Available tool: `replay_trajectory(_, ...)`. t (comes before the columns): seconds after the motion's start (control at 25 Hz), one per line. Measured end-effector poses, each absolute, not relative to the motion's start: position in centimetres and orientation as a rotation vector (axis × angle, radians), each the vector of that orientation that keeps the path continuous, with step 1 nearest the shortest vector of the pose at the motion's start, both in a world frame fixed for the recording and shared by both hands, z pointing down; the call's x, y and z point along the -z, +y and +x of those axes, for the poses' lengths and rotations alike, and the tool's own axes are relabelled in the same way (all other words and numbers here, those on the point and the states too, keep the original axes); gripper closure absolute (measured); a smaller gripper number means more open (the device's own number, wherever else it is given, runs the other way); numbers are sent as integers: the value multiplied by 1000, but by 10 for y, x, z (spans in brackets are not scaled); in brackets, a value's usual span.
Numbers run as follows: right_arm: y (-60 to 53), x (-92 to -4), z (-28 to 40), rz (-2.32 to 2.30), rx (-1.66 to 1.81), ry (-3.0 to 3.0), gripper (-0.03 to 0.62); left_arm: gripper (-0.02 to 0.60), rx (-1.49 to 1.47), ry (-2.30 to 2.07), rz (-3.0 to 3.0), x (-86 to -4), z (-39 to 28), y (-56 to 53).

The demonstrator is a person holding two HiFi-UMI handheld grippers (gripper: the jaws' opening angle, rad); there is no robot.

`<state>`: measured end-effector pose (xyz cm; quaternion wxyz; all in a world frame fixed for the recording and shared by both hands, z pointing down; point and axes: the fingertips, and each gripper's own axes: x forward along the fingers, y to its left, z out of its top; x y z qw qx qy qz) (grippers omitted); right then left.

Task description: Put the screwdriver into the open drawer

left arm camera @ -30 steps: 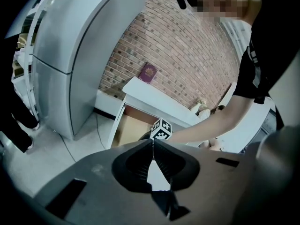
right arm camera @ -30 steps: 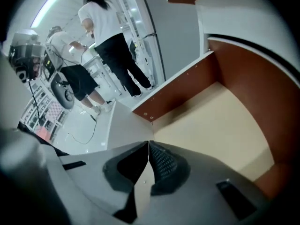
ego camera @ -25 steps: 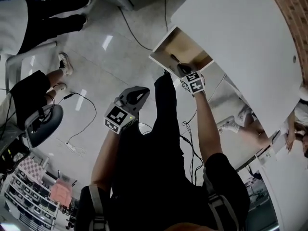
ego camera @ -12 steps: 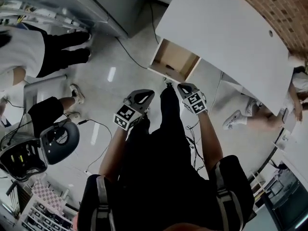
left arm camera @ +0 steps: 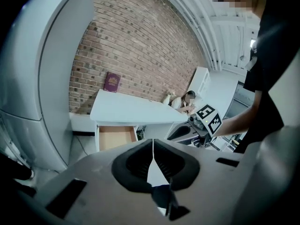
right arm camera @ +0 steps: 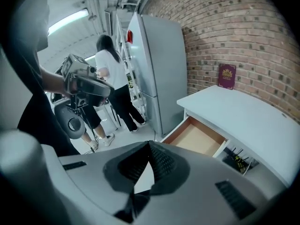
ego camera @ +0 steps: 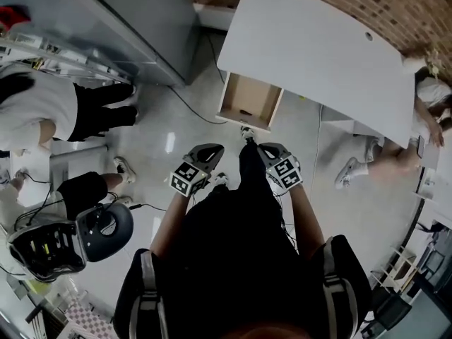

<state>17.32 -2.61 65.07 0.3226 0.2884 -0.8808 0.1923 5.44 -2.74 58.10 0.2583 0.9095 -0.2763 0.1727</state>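
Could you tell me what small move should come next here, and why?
Probably none beyond lowering both to rest: the left gripper and right gripper are shut on nothing, well back from the open drawer, where a small dark item lies.

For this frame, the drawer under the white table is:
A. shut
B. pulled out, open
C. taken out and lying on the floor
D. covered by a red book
B: in the head view the drawer juts out from under the table with its wooden bottom showing, and both gripper views show it open too.
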Motion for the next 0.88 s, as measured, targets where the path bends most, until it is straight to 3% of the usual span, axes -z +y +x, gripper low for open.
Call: replay_trajectory(0.88,4,-630,160,912,-467,-2302,539,561,-459,-607,2541,-566,52,-15)
